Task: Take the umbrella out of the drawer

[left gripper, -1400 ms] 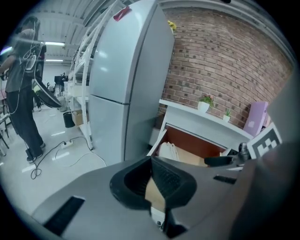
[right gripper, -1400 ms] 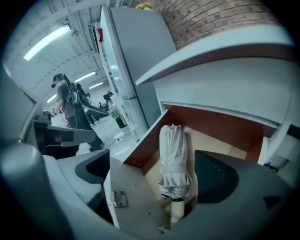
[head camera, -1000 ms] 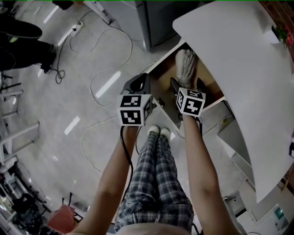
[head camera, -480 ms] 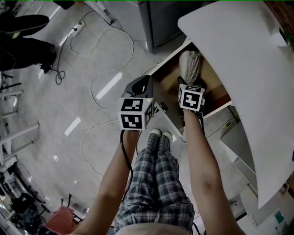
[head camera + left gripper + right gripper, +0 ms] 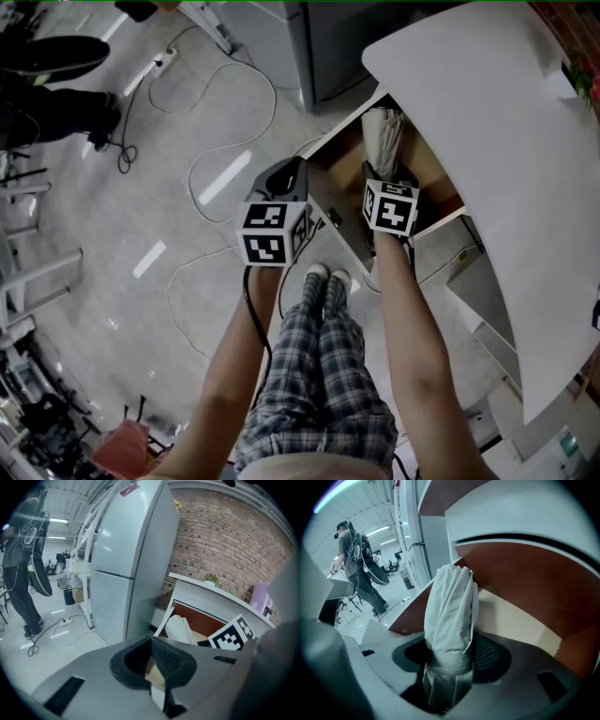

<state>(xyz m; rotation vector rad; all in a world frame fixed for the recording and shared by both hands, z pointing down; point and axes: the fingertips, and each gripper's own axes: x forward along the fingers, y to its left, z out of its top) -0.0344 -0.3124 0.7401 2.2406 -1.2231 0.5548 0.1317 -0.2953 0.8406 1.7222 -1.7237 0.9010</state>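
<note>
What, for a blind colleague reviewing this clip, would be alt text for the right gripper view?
The jaws of the right gripper, which have just been closing, grip a folded pale umbrella that stands up out of an open wooden drawer. A person stands far off at left.

The head camera is looking steeply down from high overhead, taking in the floor (image 5: 141,187), the open drawer (image 5: 339,164) and the white counter (image 5: 487,103); the camera on the left tool (image 5: 152,667) is riding close behind its jaws, facing across the room toward a refrigerator (image 5: 126,564) and a brick wall (image 5: 225,541), with the drawer low at right; the camera on the right tool (image 5: 452,656) is peering into the drawer at very close range, its jaws having just been closing round the umbrella (image 5: 450,602); all three are sharing the drawer and the umbrella.
</note>
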